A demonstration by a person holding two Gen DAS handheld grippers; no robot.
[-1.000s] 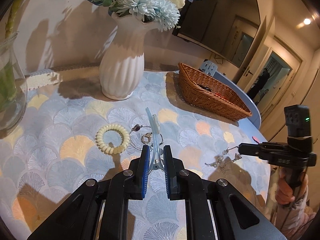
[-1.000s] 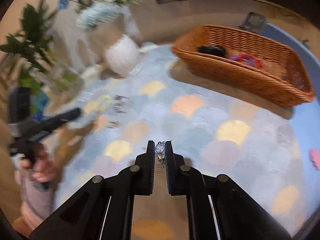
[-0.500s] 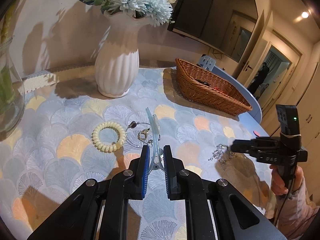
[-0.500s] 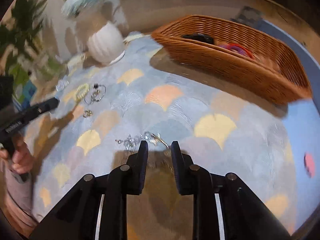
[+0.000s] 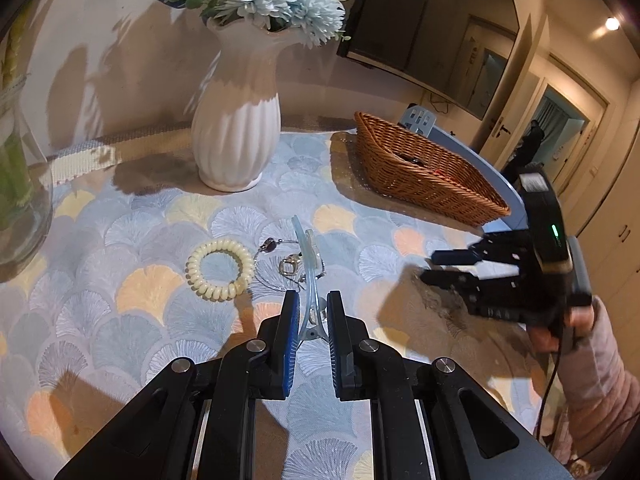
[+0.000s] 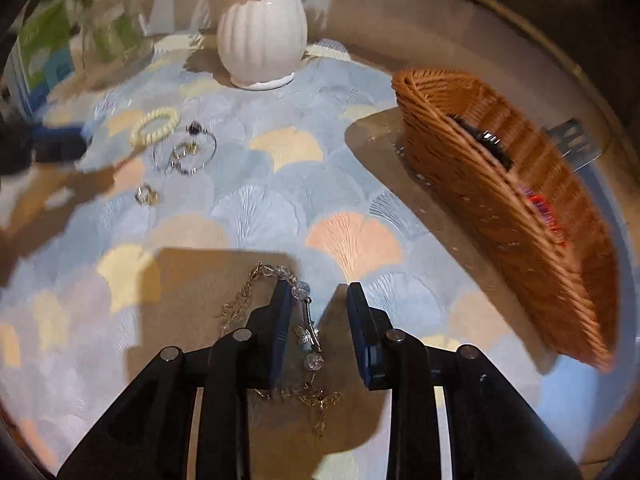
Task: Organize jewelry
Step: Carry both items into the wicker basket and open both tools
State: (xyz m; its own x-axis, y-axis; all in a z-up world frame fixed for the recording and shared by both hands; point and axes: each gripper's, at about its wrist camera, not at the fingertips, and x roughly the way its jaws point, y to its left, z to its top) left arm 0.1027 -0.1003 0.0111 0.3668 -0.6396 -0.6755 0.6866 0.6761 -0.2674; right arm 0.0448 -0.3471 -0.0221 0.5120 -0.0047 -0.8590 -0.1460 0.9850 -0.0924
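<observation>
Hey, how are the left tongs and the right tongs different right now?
The left tongs are shut on a translucent blue hair clip; the right tongs are open and hold nothing. The left tongs carry their clip above the tablecloth, while the right tongs straddle a crystal bead chain lying on the cloth. Both have black arms and blue pads.

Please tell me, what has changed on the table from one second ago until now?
The right gripper opened and let go of the beaded chain, which now lies on the tablecloth between its open fingers. The gripper also turned toward the vase. The left gripper stays shut on the clear hair clip. The coil hair tie, rings and basket did not move.
</observation>
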